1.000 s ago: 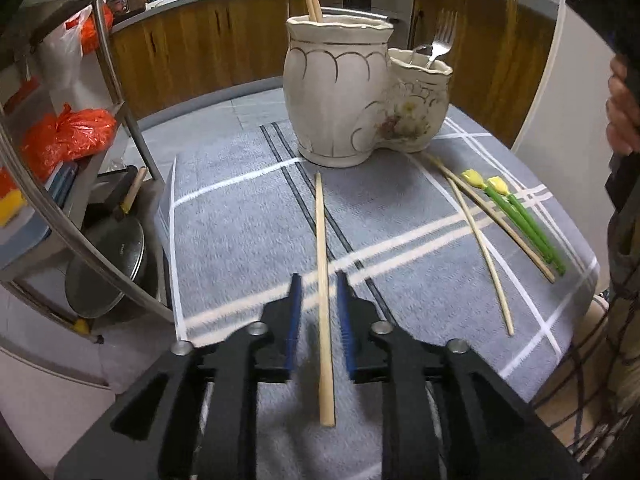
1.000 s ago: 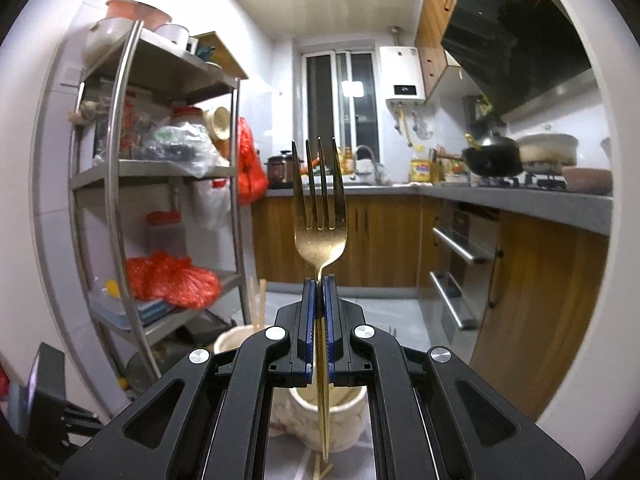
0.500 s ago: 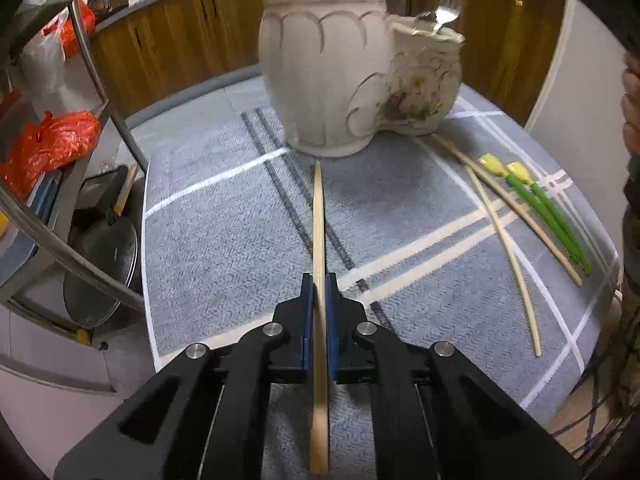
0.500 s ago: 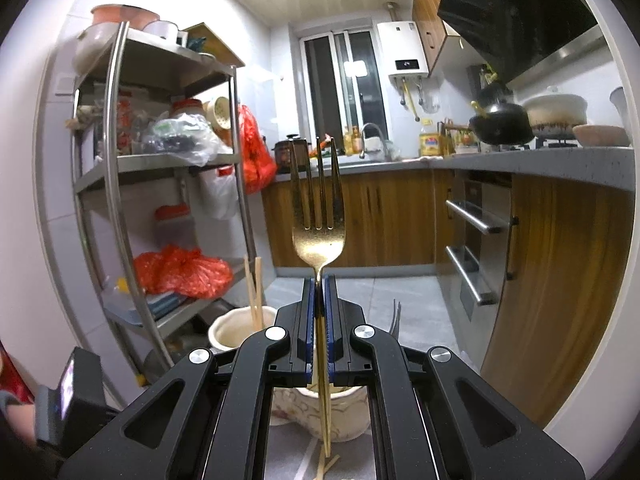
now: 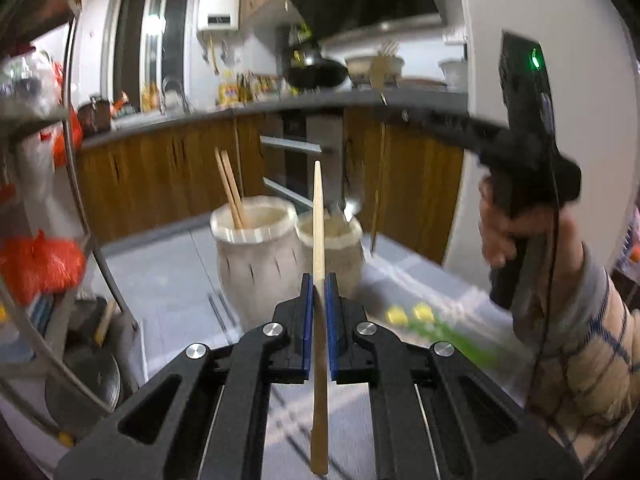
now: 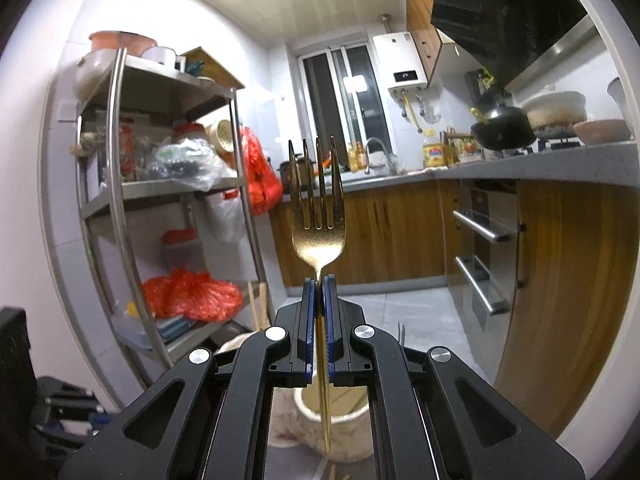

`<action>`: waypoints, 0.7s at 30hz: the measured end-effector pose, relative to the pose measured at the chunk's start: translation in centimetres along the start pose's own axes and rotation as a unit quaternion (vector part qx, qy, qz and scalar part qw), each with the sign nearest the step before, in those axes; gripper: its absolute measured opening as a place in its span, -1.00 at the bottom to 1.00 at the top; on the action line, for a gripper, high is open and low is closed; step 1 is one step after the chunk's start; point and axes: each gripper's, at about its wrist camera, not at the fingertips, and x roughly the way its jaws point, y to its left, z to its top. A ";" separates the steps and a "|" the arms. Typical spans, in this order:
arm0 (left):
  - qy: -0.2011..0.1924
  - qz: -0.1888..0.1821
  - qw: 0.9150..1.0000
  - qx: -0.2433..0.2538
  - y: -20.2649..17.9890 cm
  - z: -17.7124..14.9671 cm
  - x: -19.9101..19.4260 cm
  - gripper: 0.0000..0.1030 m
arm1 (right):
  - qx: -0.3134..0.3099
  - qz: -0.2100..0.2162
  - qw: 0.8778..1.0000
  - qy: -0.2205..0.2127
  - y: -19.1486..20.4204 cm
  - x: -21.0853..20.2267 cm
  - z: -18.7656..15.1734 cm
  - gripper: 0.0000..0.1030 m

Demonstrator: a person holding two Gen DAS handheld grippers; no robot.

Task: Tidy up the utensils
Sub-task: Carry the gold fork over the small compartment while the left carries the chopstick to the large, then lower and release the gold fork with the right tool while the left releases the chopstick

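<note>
Above the grey checked surface [image 5: 400,276], the left gripper [image 5: 319,292], fingers now clamping the pale wooden chopstick [image 5: 318,240], is lifting it toward the larger cream ceramic jar [image 5: 252,256]; the right gripper [image 6: 319,300] is still pinching the gold metal fork [image 6: 317,220] over the smaller floral jar [image 6: 340,424].

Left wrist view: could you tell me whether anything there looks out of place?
Two yellow-tipped green utensils lie loose on the table beside the small jar, not in a holder. They are too blurred to identify. The left gripper holds one chopstick upright.
</note>
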 end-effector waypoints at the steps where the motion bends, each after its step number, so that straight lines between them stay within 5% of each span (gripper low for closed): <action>1: -0.009 -0.001 1.000 -0.007 0.3 0.7 0.4 -0.89 | 0.002 0.002 1.000 -0.005 -0.2 0.1 0.1 -0.89; 12: -0.121 0.062 0.986 -0.095 4.5 7.6 7.3 -0.89 | 0.065 -0.005 0.997 -0.043 -2.9 1.8 -0.7 -0.89; 21: -0.140 0.112 0.980 -0.091 4.3 7.6 9.8 -0.89 | 0.087 -0.006 0.992 -0.096 -3.5 1.0 -0.5 -0.89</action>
